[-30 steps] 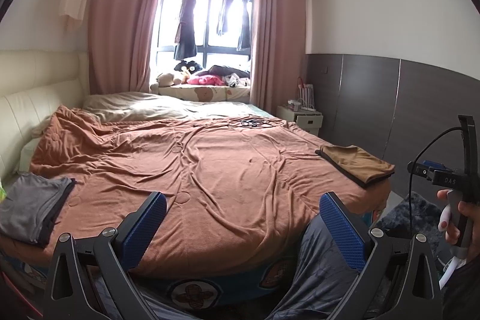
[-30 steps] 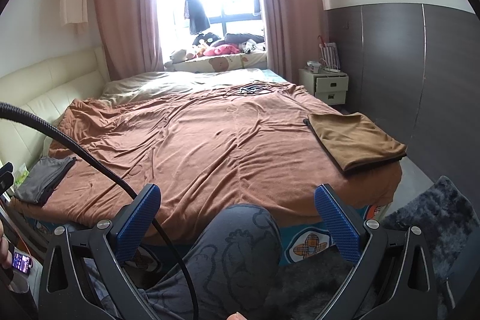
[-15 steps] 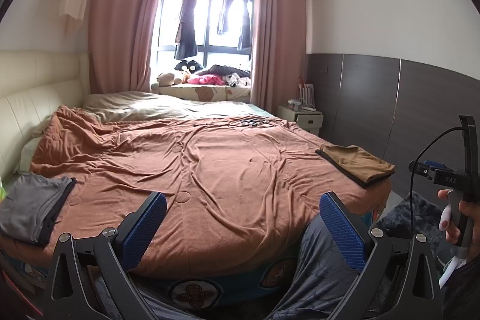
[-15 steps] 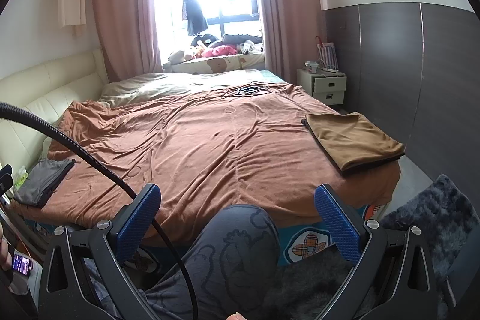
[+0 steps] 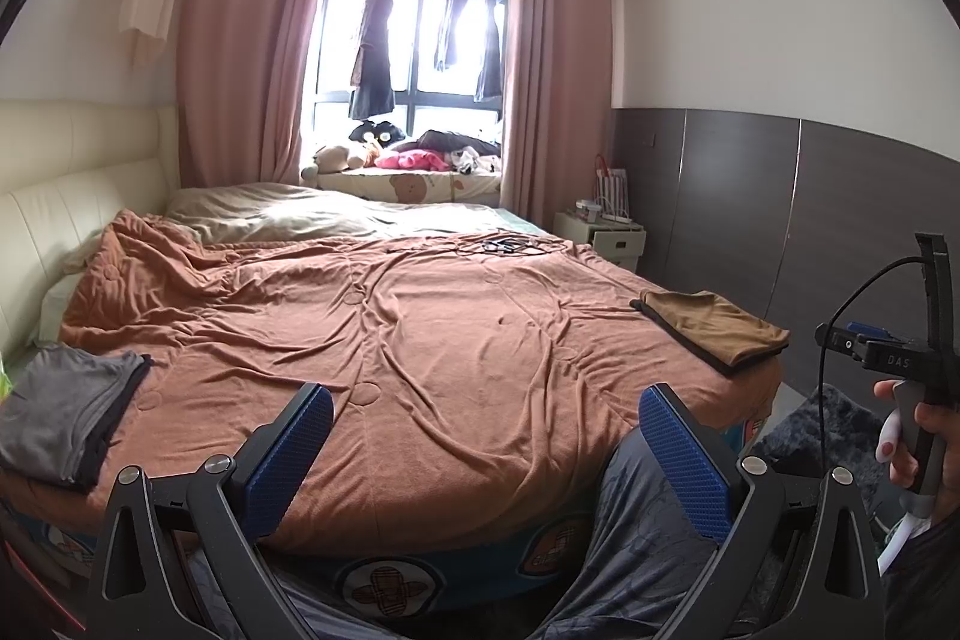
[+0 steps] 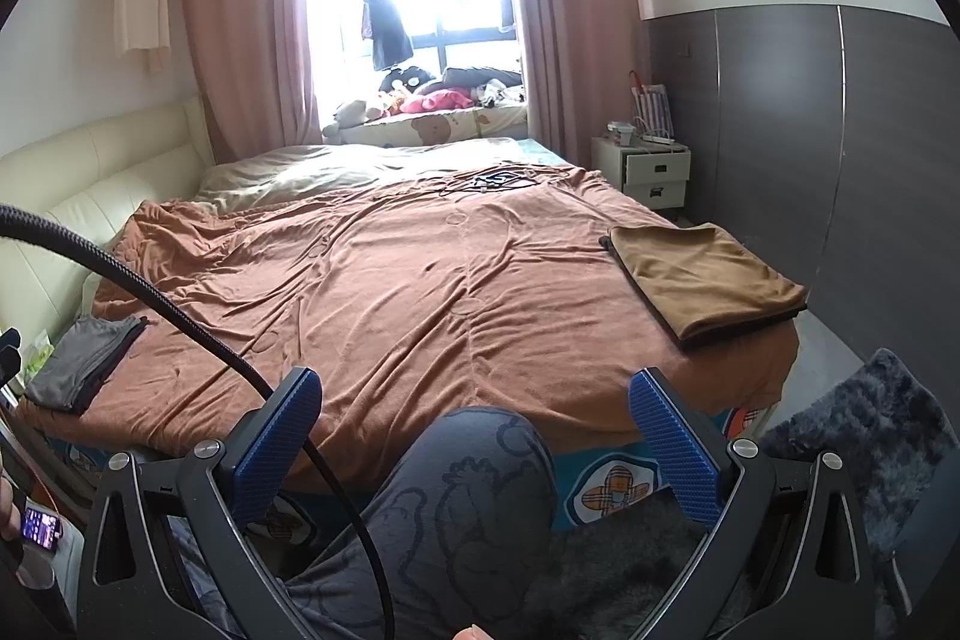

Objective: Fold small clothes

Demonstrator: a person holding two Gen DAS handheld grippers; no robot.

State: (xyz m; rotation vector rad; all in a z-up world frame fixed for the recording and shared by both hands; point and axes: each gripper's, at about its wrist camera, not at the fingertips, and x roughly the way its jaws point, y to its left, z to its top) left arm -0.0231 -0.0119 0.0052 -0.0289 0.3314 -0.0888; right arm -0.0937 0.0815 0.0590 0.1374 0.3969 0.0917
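Note:
A folded grey garment (image 5: 60, 412) (image 6: 84, 361) lies at the bed's near left corner. At the right edge rests a folded brown garment (image 5: 717, 328) (image 6: 702, 277). Both lie on an orange-brown blanket (image 5: 420, 340) (image 6: 390, 292). My left gripper (image 5: 486, 451) is held open off the foot of the bed, nothing between its blue pads. My right gripper (image 6: 474, 442) is likewise open and empty, above a person's knee (image 6: 474, 472) in grey patterned trousers. A hand (image 5: 912, 436) holding the right gripper's handle shows in the left wrist view.
A cream headboard (image 5: 54, 220) runs along the left. A white bedside cabinet (image 6: 654, 175) stands by the dark wall panels. Cables (image 6: 498, 178) lie on the blanket's far part. A dark shaggy rug (image 6: 864, 436) covers the floor at right. A black cable (image 6: 180, 316) crosses the right wrist view.
Almost nothing differs; the right wrist view has drifted slightly, and both grippers stay open and clear of the bed.

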